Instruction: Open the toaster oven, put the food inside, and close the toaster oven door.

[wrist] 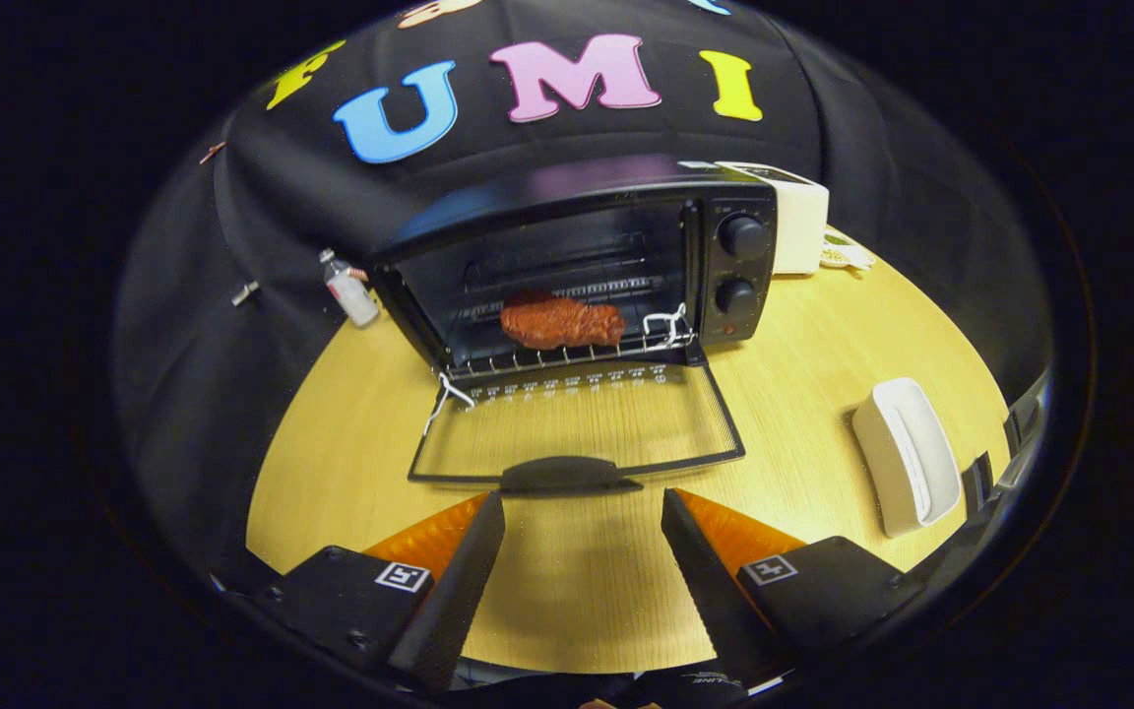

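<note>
Beyond my gripper — jaws apart, empty — toaster oven door down, handle just ahead, food on its rack.

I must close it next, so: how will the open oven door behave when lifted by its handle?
The door looks like glass in a thin frame, so probably stiff and fairly light. Hinged at the toaster oven, it should swing up, not slide. Its smooth handle, just ahead of the open gripper, may slip.

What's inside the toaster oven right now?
A reddish-brown piece of food lies on the wire rack inside the toaster oven; the door is down. Beneath the rack is too dark. The tool is open, empty.
</note>
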The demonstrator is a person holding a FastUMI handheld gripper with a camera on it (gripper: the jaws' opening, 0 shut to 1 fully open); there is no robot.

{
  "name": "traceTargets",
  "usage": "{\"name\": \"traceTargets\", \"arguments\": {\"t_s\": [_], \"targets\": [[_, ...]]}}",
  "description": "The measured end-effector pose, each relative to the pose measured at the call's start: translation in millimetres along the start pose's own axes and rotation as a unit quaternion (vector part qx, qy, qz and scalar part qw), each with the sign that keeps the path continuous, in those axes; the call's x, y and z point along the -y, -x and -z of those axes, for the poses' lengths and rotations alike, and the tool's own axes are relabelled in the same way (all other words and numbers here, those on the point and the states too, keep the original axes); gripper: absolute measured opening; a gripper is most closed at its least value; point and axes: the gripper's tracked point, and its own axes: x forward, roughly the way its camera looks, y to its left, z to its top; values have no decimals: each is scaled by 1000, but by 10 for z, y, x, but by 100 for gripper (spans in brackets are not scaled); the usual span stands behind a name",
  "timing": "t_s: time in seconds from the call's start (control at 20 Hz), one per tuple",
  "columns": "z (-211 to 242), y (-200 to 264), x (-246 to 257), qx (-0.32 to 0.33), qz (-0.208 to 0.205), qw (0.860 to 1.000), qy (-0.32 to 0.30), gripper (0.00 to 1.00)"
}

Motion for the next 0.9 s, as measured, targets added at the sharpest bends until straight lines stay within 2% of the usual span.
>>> {"name": "traceTargets", "arguments": {"t_s": [0.2, 0.3, 0.6, 0.9], "targets": [[181, -200, -56, -39, 19, 999, 3, 99], [273, -303, -16, -57, 39, 997, 25, 99], [347, -571, 26, -78, 63, 992, 82, 99], [334, -651, 3, -89, 77, 992, 46, 98]]}}
